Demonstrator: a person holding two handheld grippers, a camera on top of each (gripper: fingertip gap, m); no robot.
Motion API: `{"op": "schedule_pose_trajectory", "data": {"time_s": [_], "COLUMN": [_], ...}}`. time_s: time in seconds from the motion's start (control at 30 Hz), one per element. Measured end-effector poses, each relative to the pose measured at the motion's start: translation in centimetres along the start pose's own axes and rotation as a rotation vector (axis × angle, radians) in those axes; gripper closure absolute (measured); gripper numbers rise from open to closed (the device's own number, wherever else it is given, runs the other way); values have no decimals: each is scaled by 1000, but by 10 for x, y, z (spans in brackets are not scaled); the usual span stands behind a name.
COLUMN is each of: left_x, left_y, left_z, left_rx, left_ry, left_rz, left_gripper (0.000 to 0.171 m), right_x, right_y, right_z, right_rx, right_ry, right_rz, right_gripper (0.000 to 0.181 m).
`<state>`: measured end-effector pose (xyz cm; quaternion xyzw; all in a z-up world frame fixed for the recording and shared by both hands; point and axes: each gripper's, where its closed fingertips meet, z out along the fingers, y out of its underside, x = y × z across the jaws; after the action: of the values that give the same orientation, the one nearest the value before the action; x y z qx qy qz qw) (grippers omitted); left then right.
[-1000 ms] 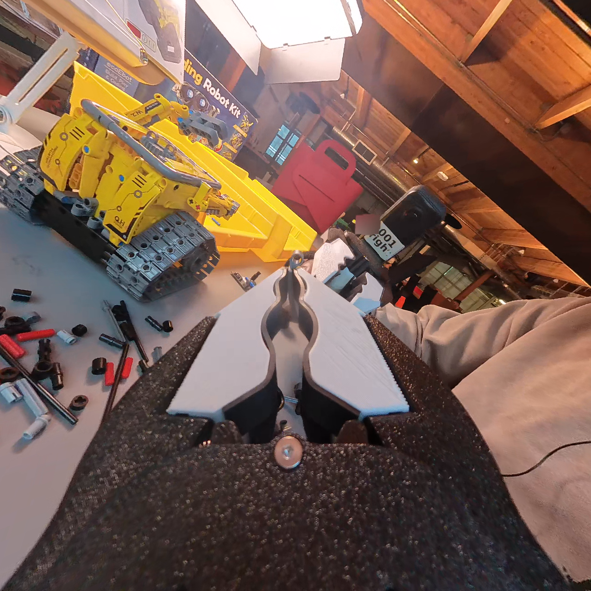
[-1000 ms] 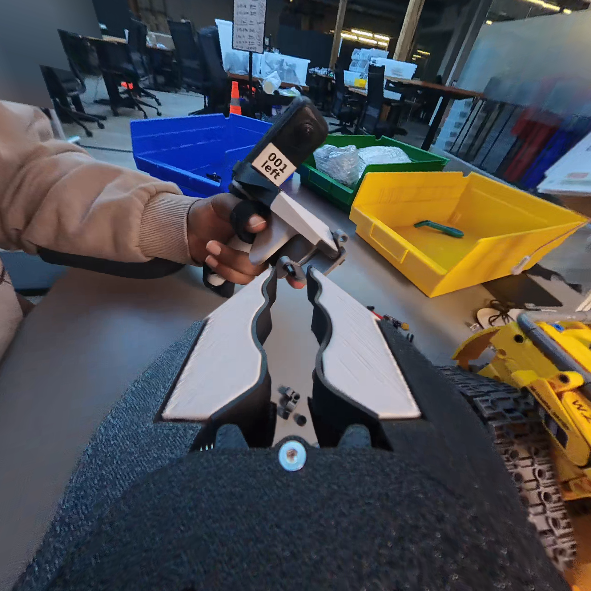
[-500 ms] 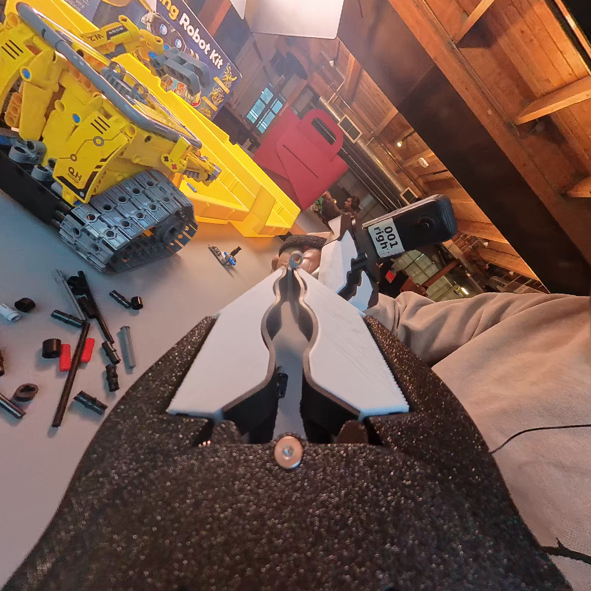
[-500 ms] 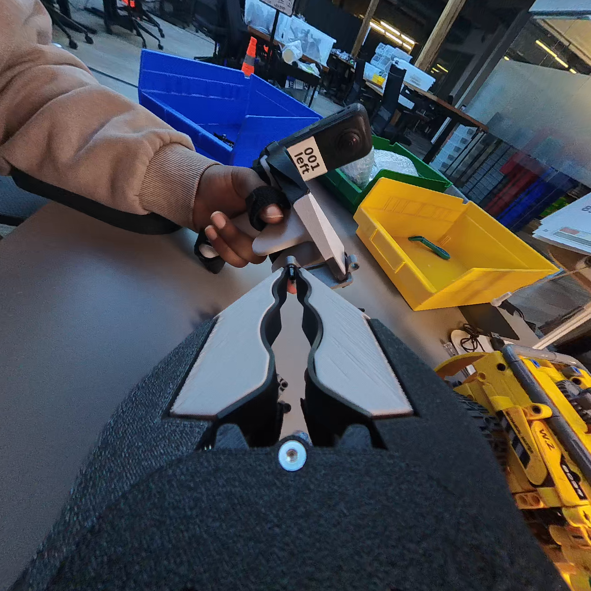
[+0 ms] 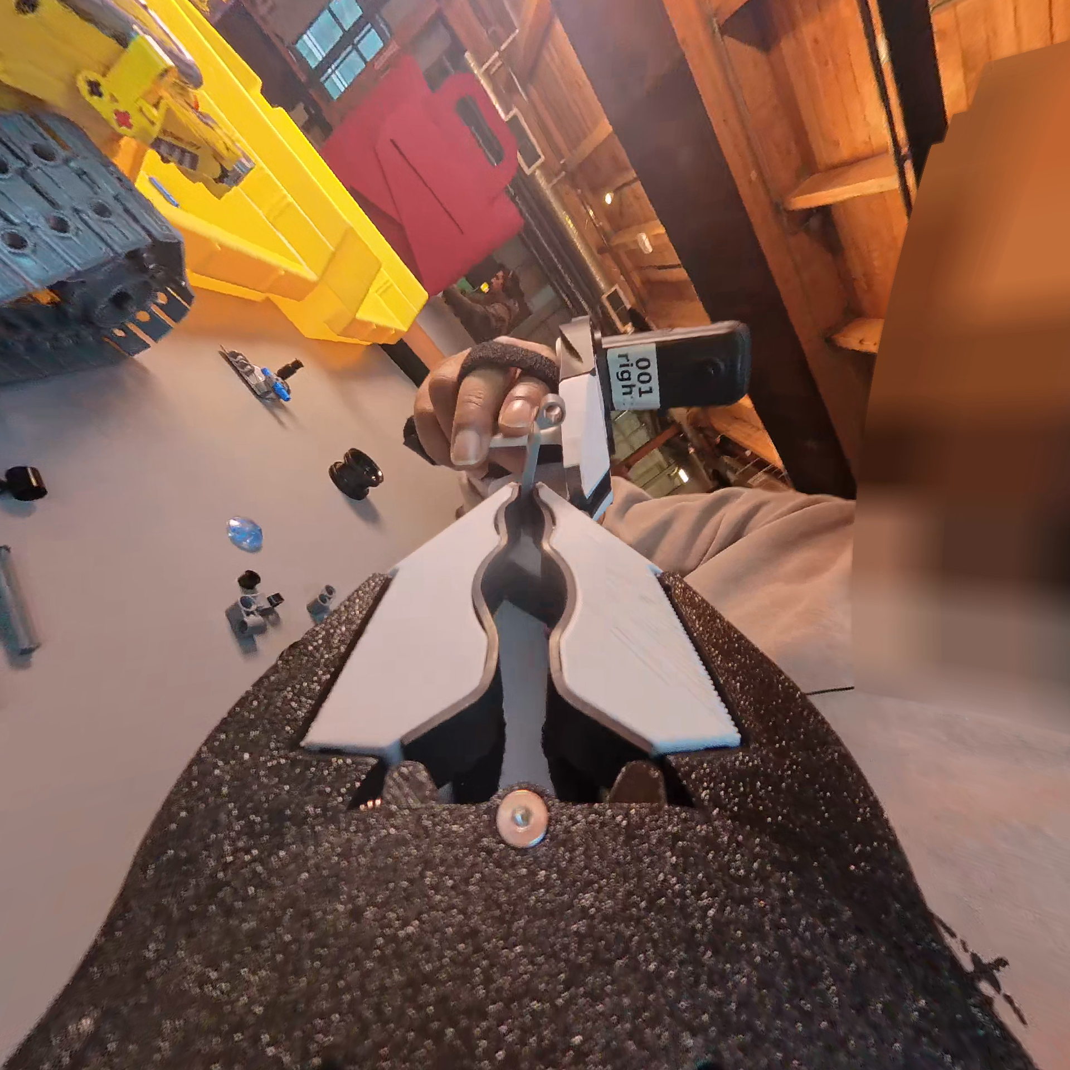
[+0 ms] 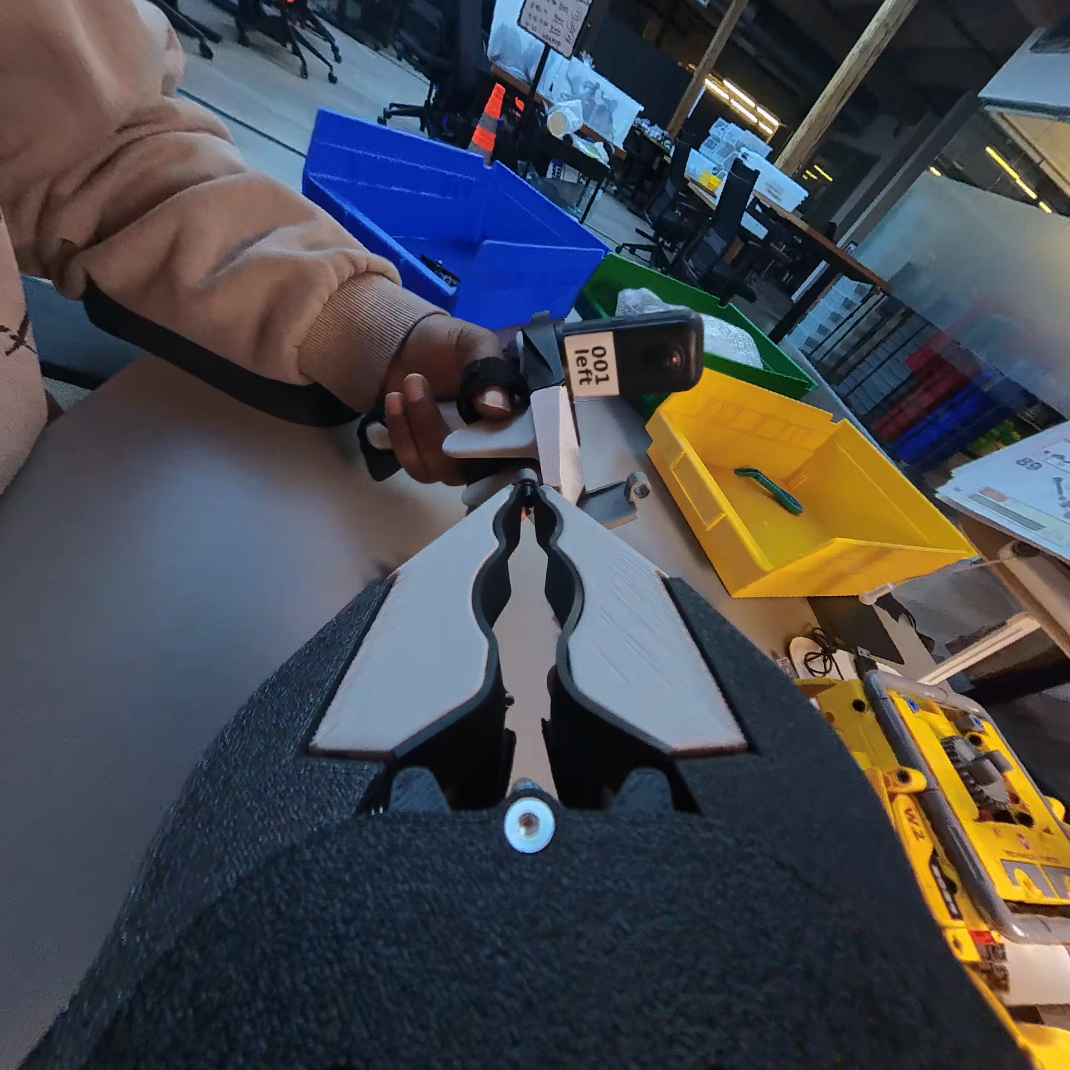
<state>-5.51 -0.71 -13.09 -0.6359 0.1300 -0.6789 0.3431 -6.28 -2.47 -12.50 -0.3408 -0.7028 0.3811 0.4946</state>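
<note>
Where the two grey fingers of the left claw (image 5: 526,497) meet at the centre of the left wrist view, they are clamped on a thin grey lever (image 5: 538,440) that sticks up past their tips to end in a small ring. Behind that ring, just above centre, a hand (image 5: 472,405) holds the right claw's handle, with a black camera (image 5: 674,366) at centre right. To the left, on the grey worktop (image 5: 145,440), lie loose small parts: a black wheel (image 5: 355,479) at centre left, a clear blue stud (image 5: 244,532) below it, and grey connectors (image 5: 250,609) lower still. A grey track (image 5: 75,243) of a yellow toy vehicle fills the upper left, with a yellow bin (image 5: 289,231) behind it and a red bag (image 5: 440,173) at top centre.

In the right wrist view, the right claw (image 6: 528,499) sits at centre with its tips pinched together on a small dark piece (image 6: 528,492); what that piece is cannot be told. Just beyond the tips, the left claw's grey fingers and the person's other hand (image 6: 428,405) appear, with a tan sleeve (image 6: 173,231) at upper left. A blue bin (image 6: 440,220) lies at top centre, a green bin (image 6: 724,324) right of it, and a yellow bin (image 6: 810,556) holding a green strip (image 6: 770,489) at centre right. The yellow vehicle (image 6: 955,810) fills the lower right.
</note>
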Motion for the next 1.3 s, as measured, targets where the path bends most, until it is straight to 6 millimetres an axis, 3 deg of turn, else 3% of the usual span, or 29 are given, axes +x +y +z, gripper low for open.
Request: {"op": "schedule_pose_trajectory", "data": {"time_s": [0.13,0.2,0.27,0.37,0.47,0.67,0.77,0.87,1.0,1.1,1.17,1.23,1.3], "left_x": [11,22,21,19,-6,-49,-55,-52,-52,-37,-9,32,68], "left_y": [3,-12,-34,-38,-33,-49,-57,-63,-69,-82,-99,-114,-121], "left_z": [-1,-13,-36,-38,-35,-54,-66,-69,-75,-83,-95,-115,-152], "left_rx": [-69,13,98,104,83,140,157,183,213,255,286,303,299], "left_ry": [-10,50,-5,-59,-177,-531,-660,-705,-762,-825,-913,-1026,-1216], "left_rz": [84,58,112,179,188,353,456,509,553,667,791,895,946], "left_gripper": [171,171,171,171,170,170,170,171,171,170,170,170,170], "right_x": [-6,-5,13,30,37,60,63,57,60,70,81,91,99], "right_y": [-7,-15,-16,-6,26,109,139,152,145,122,94,69,50], "right_z": [-3,-15,-38,-47,-31,18,31,33,29,22,11,-9,-36], "right_rx": [-6,28,29,0,-87,-431,-576,-626,-589,-481,-364,-264,-180], "right_ry": [-55,-93,-46,13,58,226,263,259,273,303,343,389,441], "right_rz": [-4,32,55,81,128,194,169,182,202,209,222,258,288], "right_gripper": [180,180,181,180,179,178,178,172,163,163,163,163,163]}}
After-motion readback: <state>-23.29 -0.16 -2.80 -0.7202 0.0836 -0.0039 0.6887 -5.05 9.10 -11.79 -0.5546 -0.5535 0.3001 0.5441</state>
